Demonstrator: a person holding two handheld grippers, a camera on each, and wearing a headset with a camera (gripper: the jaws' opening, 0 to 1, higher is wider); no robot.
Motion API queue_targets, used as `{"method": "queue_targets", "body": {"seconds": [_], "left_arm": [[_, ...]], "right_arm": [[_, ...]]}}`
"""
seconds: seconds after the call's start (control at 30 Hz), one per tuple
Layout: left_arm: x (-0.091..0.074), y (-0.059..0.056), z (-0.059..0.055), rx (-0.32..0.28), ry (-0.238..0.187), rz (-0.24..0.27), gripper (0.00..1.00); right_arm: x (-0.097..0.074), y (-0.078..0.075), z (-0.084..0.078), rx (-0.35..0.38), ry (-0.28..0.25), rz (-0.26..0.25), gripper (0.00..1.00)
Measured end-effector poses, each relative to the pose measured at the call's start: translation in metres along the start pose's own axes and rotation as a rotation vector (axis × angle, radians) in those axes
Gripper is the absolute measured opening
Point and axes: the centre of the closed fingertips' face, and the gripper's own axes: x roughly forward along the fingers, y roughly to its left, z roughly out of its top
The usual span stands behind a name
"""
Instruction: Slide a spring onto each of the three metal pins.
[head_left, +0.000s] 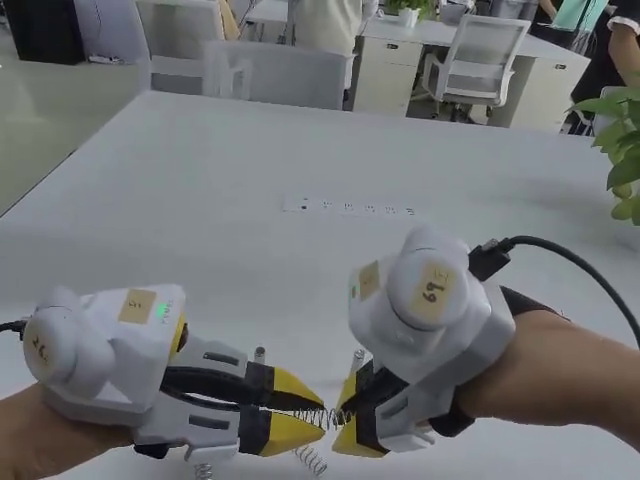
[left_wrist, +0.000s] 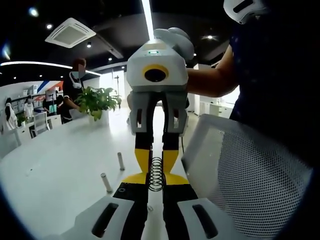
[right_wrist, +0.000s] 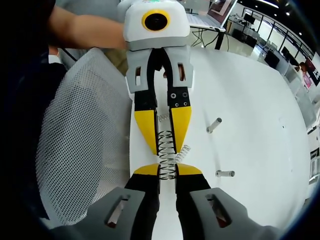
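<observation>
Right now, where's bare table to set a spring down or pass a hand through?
Free: the wide white table between the socket strip and the left claw and right claw, and left of the strip out to the edge. Crowded: the near edge, where both claws grip one spring, with pins and loose springs close by.

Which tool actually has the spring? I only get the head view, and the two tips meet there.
Observer: Both seem to. In the right gripper view the spring runs from the right tool up between the yellow jaws of the left tool.
Reviewer: Is any pin loaded yet?
Observer: No. That view shows one metal pin and a second pin, both bare.
Reviewer: Is anything crowding the hands?
Observer: A white mesh chair back sits close beside the tools, on the side away from the pins.
</observation>
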Motion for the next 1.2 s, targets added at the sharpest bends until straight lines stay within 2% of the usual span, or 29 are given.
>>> {"method": "queue_targets", "body": {"seconds": [0.13, 0.3, 0.6, 1.2], "left_arm": [[0.001, -0.001, 0.002, 0.0, -0.009, -0.003, 0.03], [0.002, -0.002, -0.001, 0.0, 0.002, -0.007, 0.03], [0.002, -0.003, 0.001, 0.002, -0.005, -0.006, 0.03], [0.004, -0.004, 0.012, 0.01, -0.041, -0.012, 0.03]], "right_arm": [[-0.004, 0.001, 0.0, 0.022, 0.001, 0.0, 0.08], [-0.011, 0.003, 0.007, 0.049, -0.021, 0.008, 0.08], [-0.022, 0.004, 0.019, 0.052, -0.033, -0.008, 0.07], [-0.036, 0.005, 0.038, 0.009, 0.064, -0.001, 0.07]]}}
